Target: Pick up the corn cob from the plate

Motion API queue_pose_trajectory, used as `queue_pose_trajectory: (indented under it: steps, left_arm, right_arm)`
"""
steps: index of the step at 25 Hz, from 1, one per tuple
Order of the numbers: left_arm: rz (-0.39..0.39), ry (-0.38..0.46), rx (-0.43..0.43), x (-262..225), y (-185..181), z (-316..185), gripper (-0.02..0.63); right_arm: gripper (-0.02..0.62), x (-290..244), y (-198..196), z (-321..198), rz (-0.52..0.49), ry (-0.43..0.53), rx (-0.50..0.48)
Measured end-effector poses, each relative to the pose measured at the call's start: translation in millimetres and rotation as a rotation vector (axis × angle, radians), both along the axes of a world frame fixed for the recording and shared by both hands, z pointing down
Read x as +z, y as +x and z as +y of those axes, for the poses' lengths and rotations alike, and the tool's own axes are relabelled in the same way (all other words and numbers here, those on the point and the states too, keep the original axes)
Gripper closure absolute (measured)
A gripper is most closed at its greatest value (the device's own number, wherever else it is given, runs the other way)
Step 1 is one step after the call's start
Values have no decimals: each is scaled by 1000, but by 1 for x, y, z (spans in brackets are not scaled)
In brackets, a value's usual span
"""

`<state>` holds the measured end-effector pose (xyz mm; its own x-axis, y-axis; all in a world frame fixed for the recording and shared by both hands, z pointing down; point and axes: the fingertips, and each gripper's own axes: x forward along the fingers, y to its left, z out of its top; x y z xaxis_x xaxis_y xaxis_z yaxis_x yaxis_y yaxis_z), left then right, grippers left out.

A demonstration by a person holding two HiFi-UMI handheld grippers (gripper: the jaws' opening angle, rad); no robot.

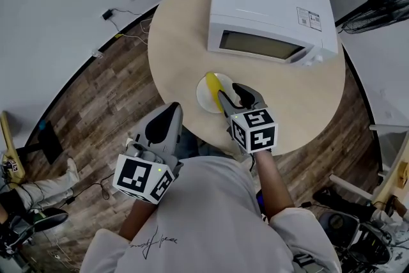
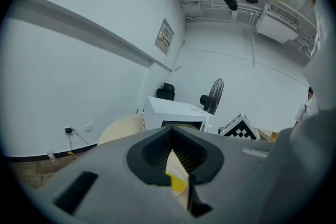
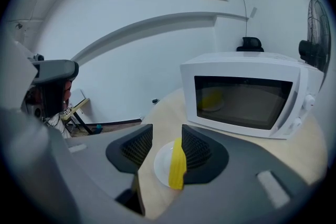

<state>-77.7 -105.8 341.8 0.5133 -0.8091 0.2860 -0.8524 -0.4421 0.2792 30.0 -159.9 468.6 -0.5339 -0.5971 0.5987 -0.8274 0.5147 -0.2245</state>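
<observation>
A yellow corn cob [image 1: 213, 85] lies on a small white plate [image 1: 206, 99] near the front of the round table. My right gripper [image 1: 234, 94] hovers just over the plate, open. In the right gripper view the corn cob [image 3: 177, 165] lies close beside the right-hand pad [image 3: 195, 150], with a wide gap to the other pad, and nothing is gripped. My left gripper [image 1: 167, 110] hangs beyond the table's near edge, left of the plate. Its jaws meet at the tips with nothing held. Through their narrow slit the left gripper view shows a bit of the corn cob [image 2: 178, 183].
A white microwave [image 1: 268, 9] with its door shut stands on the light wooden table [image 1: 179, 41] behind the plate. A standing fan [image 1: 377, 16] is off to the right. Cables and a wall socket lie on the floor at the left.
</observation>
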Motion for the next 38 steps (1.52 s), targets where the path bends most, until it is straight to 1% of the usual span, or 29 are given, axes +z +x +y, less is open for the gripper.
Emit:
queue_pose_trajectory:
  steps: [10,16,27,32,38]
  left_arm:
    - [0,-12,-8,5,-1,-4,615]
    - [0,-22,-15,7,-8,-5,615]
    - [-4,-37,-27,11,-23,-9,615]
    - [-5,-43,-28,13,-28,-10,615]
    - [-2,-50,-30,14,-31,-13,615]
  right_arm:
    - [377,27,0,-10,22,-51,-4]
    - [337,44,-6,-11,47,-88,-12]
    - [316,72,-15,-14,97,-146,-32]
    - [316,78,-17,-16,127,-146,-32]
    - [314,90,-19,-16,146,-175,-44]
